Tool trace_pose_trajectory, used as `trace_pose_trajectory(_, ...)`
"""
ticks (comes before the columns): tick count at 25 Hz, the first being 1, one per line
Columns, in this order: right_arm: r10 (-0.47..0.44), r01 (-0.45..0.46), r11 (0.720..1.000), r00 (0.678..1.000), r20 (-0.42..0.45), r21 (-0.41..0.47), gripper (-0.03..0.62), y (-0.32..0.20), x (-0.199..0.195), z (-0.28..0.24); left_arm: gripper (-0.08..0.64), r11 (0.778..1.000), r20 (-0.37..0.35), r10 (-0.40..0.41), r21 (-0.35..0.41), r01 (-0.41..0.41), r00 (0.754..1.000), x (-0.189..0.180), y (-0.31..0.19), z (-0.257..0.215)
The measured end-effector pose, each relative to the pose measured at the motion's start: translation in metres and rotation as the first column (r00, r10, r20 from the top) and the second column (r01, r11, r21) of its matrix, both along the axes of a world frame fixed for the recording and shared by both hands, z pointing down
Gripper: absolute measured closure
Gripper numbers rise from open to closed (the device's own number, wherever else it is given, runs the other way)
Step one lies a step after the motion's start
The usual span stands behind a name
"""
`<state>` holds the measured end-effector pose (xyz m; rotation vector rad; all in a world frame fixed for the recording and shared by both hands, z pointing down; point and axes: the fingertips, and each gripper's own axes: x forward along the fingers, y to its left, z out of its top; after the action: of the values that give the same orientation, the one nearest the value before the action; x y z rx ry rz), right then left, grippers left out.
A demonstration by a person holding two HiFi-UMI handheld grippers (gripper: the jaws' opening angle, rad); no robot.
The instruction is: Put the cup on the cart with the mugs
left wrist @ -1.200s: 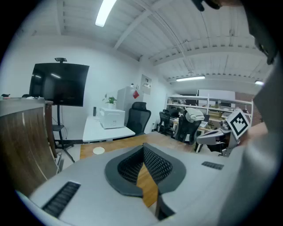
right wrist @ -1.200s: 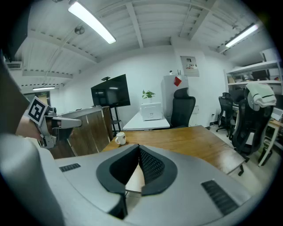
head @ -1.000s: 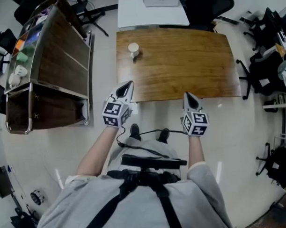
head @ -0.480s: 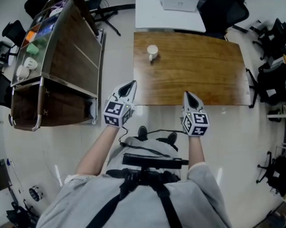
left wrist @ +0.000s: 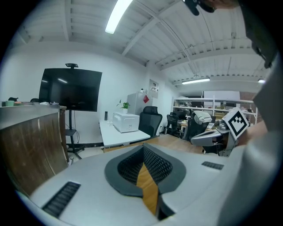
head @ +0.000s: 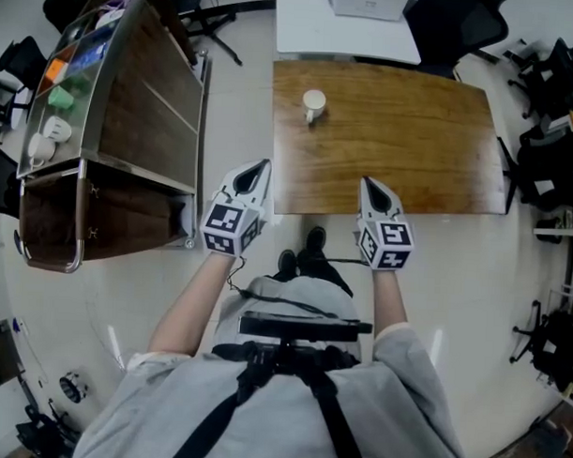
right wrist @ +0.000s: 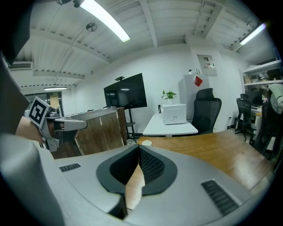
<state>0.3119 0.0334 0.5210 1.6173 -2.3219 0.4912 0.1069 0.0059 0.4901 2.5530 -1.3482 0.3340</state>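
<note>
White cup [head: 313, 104] stands upright on the brown wooden table [head: 421, 144], near its far left corner in the head view, well apart from both grippers. The right gripper view shows the cup [right wrist: 145, 143] just beyond its own jaw tips.

A wood-panelled cart with a metal frame [head: 140, 115] stands left of the table, with a strip of pale floor between them. Two white mugs [head: 42, 140] sit on its top shelf, beside a green and an orange item.

The left hand-held gripper [head: 260, 166] has its tip just off the table's near left corner. Its jaws are pressed together at the tips with nothing between them. The right hand-held gripper [head: 366, 182] reaches over the table's near edge, and its jaws are likewise pressed together and empty.

Each gripper carries a white cube printed with black square patterns [head: 225, 229].

Behind the wooden table is a white table [head: 312, 32] with a white box-shaped machine [right wrist: 174, 113] on it. A wall notice [right wrist: 207, 62] and a red tag [right wrist: 198, 80] are too small to read.
</note>
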Motion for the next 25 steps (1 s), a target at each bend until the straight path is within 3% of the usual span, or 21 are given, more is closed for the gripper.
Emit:
trace_pose_trajectory(12, -0.061, 0.062, 0.998, 0.997, 0.053, -0.004, 0.586, -0.074, -0.011, 0.011, 0.558, 0.999, 0.023, -0.053, -0.006, 0.053, 0.998, 0.014, -0.063, -0.006)
trace_pose_trajectory(19, -0.048, 0.051, 0.998, 0.992, 0.120, -0.027, 0.582, -0.106, -0.026, 0.028, 0.557, 0.999, 0.061, -0.044, -0.027, 0.046, 0.997, 0.013, -0.087, 0.003)
trace_pose_trajectory(23, -0.030, 0.039, 0.997, 0.990, 0.138, -0.066, 0.515, -0.118, -0.041, 0.044, 0.558, 0.999, 0.051, -0.017, -0.029, 0.019, 0.999, 0.007, -0.103, 0.005)
trace_pose_trajectory(25, -0.008, 0.018, 0.997, 0.991, 0.131, -0.079, 0.443, -0.128, -0.051, 0.057, 0.558, 0.999, 0.046, 0.015, -0.031, -0.013, 0.999, 0.001, -0.111, 0.010)
